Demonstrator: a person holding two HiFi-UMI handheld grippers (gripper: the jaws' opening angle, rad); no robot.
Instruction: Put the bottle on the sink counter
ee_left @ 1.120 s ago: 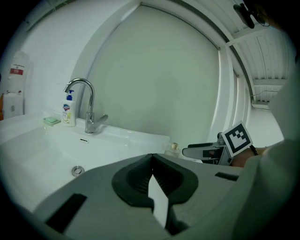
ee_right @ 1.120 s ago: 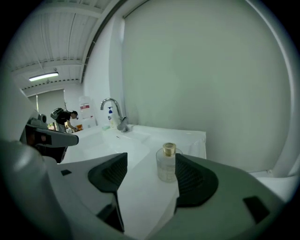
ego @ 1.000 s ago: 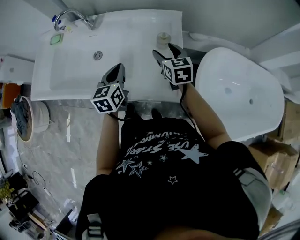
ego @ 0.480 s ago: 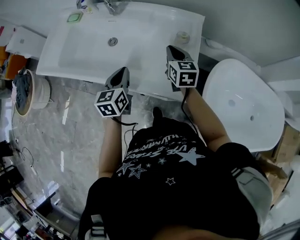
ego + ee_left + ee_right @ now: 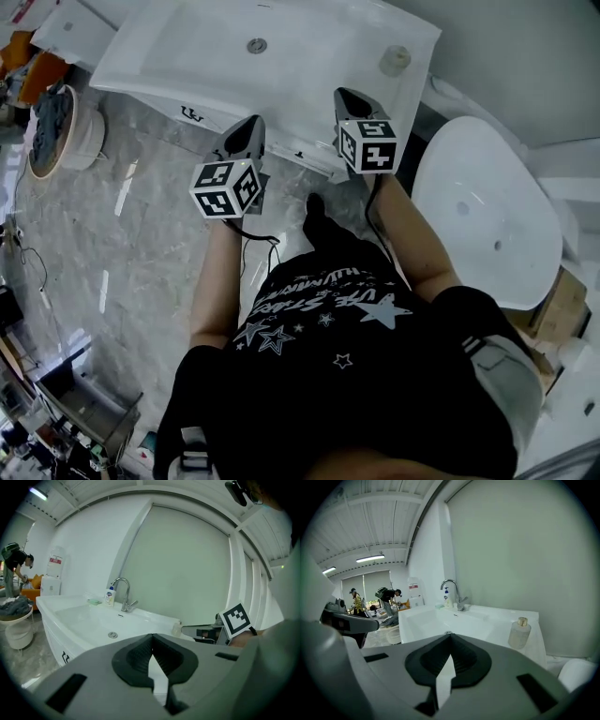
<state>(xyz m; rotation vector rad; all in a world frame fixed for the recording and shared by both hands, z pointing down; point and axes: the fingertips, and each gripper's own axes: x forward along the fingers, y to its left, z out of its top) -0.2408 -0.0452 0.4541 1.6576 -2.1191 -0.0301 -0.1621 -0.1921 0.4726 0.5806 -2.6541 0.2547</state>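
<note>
Nearest to me is grey marbled floor, with both of my arms held out over it as far as the table's front edge. The left hand-held gripper has its jaws pressed together with nothing between them. The right hand-held gripper is likewise clamped to its narrowest and empty.

Ahead of them runs the white table, a sink top with a basin sunk into it ahead of the left hand-held gripper and a drain in its bottom. A white tub stands to the right of the right hand-held gripper. Off to the left of the left one, a round basket with cloth in it sits on the floor.

The bottle stands upright on the table's right-hand corner. It is beyond the right hand-held gripper and a little to its right, touching neither gripper. It is pale with a gold-coloured cap.

Farther back, at the basin's far end, a curved tap rises with a small soap bottle beside it. A plain pale wall closes the room behind the table. People are in the distance, past the left hand-held gripper.
</note>
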